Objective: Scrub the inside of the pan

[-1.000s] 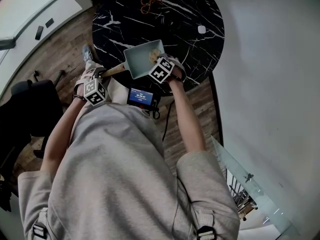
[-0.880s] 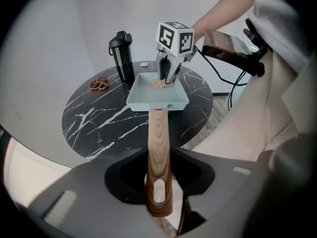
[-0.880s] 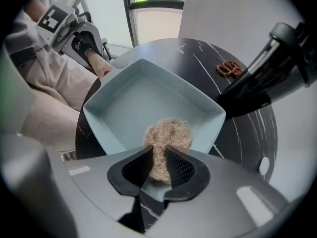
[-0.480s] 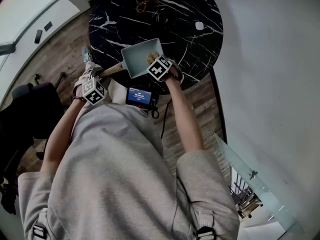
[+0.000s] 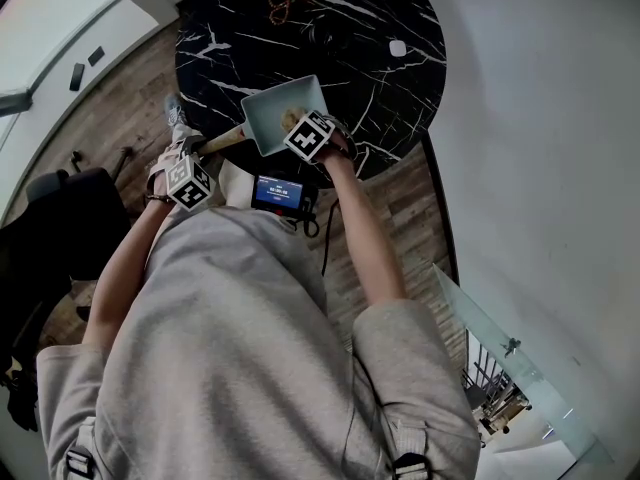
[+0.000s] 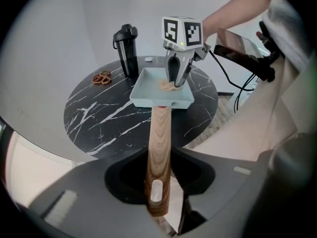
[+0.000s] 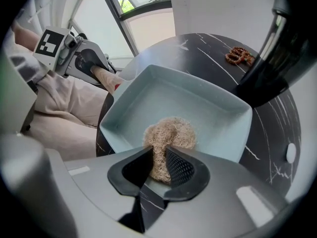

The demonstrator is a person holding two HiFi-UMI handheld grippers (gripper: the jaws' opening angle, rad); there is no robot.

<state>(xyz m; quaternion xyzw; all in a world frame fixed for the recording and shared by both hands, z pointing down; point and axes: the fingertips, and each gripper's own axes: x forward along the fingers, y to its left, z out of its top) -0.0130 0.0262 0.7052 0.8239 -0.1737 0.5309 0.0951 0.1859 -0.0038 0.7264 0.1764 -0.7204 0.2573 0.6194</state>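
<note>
Pale-blue square pan sits on the black marble desk, its wooden handle clamped in the left gripper's fingers; the right gripper's fingers pinch a fibrous scrubber inside the pan.

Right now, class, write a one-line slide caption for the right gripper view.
Right gripper holds a fibrous scrubber inside the pale blue square pan over the black marble table.
</note>
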